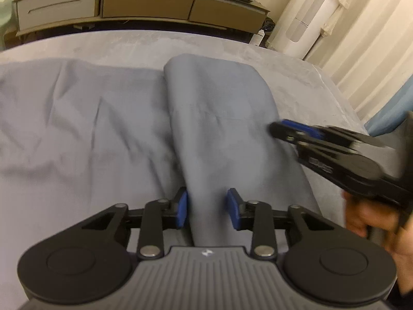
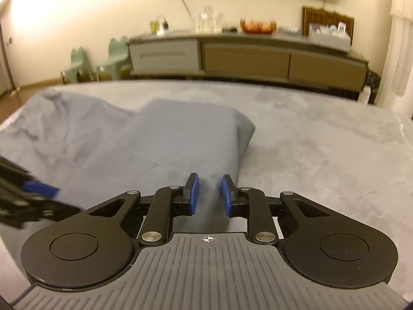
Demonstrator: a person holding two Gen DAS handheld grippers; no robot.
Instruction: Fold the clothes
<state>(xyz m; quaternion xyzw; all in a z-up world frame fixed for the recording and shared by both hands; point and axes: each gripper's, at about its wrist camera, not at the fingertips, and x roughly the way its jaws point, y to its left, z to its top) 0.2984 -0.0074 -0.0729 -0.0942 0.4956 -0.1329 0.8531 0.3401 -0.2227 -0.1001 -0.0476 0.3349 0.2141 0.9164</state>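
Observation:
A grey-blue garment lies spread on the grey bed cover, with its right part folded over into a long flap. My left gripper hovers at the near end of that flap, jaws apart, with cloth showing in the gap and the left pad at the fold's edge. My right gripper, blurred, reaches in from the right at the flap's right edge. In the right wrist view the right gripper is open over the flap's near right corner, gripping nothing. The left gripper shows at the left.
A person's hand holds the right gripper. Beyond the bed stands a long low sideboard with glassware and boxes on top. Green stools stand at the left, and a white tower appliance and curtains at the right. Bare bed cover lies right of the garment.

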